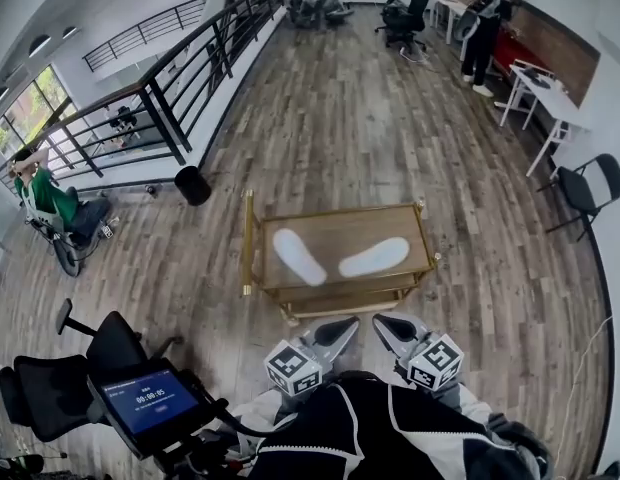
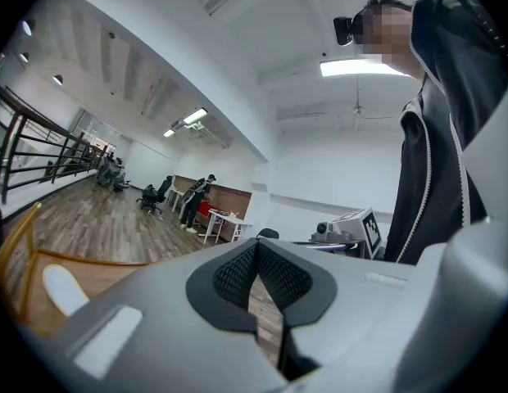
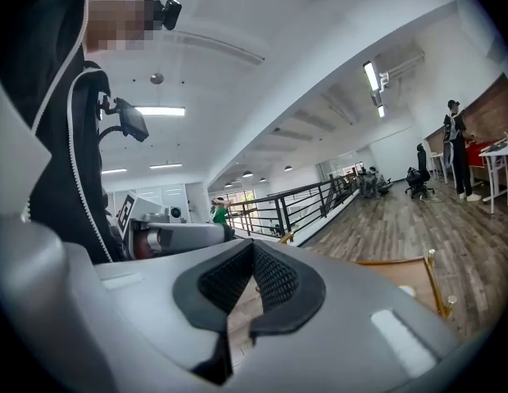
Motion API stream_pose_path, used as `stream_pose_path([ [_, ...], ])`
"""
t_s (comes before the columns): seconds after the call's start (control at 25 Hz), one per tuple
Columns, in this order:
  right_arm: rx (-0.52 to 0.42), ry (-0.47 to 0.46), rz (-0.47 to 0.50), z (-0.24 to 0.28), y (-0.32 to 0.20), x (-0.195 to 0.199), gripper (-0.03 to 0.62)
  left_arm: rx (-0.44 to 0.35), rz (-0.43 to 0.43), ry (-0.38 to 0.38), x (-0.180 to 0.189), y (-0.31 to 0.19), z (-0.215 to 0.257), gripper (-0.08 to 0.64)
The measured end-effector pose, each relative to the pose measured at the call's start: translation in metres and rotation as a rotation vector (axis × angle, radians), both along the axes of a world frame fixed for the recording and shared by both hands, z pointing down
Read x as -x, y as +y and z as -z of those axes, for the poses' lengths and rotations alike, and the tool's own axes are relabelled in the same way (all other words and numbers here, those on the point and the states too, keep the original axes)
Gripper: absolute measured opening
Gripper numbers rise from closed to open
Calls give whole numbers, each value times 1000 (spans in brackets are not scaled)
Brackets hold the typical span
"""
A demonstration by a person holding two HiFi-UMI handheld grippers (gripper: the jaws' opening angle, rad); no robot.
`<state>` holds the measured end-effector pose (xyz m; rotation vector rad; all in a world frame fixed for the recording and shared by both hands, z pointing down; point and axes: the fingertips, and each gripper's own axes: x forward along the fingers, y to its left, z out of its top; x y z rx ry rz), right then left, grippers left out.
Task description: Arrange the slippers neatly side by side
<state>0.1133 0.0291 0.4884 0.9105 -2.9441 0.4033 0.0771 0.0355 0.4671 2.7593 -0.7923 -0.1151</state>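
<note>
**Placement.** The two white slippers lie on the table (image 1: 248, 248), at 12 o'clock from both grippers. They are close together but do not touch.
- The left slipper (image 1: 299, 256) has its long axis on the 11-to-5 o'clock line.
- The right slipper (image 1: 374, 258) sits at 3 o'clock from the left one, with its long axis on the 8-to-2 o'clock line.
- The near ends converge toward 6 o'clock, so the pair forms a V and is not side by side. Judged from this layout, the arranging is not yet done.
- At least one slipper needs turning until both axes run parallel.

**Tool state.** Neither gripper holds anything, which suits an approach with no contact yet made.
- Left gripper (image 1: 342, 326): jaws closed, pads meeting at the tip, nothing between them. Its own view shows only floor through the slot below the pads.
- Right gripper (image 1: 387, 325): jaws closed, nothing between them.
- Both must open before any grasp.

**Pose.**
- Both grippers are held low in front of the person's torso, just short of the table's near edge, with the marker cubes toward the body.
- They point roughly level.
- The left tip aims toward 1 o'clock and the right toward 11 o'clock, so the tips angle in toward each other.
- Each gripper stands on its own side, so each is likely to serve the nearer slipper.
</note>
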Motion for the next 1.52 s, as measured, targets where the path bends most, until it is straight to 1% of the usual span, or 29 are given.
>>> stream_pose_path([
  [0.12,-6,10,-27,3,-26,13,5,-19,-33,3,12,-28,6,20],
  [0.48,-14,29,-84,10,-116,69,5,-29,-90,9,66,-117,8,20],
  [0.56,-13,31,-91,8,-122,73,5,-26,-99,10,69,-121,4,20],
  [0.84,3,42,-78,4,-111,78,5,1,-101,7,68,-108,-5,20],
  [0.92,11,44,-67,3,-122,78,5,12,-97,2,66,-116,-8,20],
  [1.08,29,39,-26,-7,-166,73,5,31,-43,-9,63,-158,-18,20],
  [1.24,20,58,59,11,-175,60,5,38,53,-8,53,-170,3,20],
  [1.32,2,66,102,11,-187,49,5,30,100,-6,43,-182,5,20],
  [1.4,-26,70,141,3,-207,34,5,19,131,-12,26,-198,-4,20],
  [1.52,-37,60,164,-2,-231,16,5,12,164,-14,8,-217,-12,20],
])
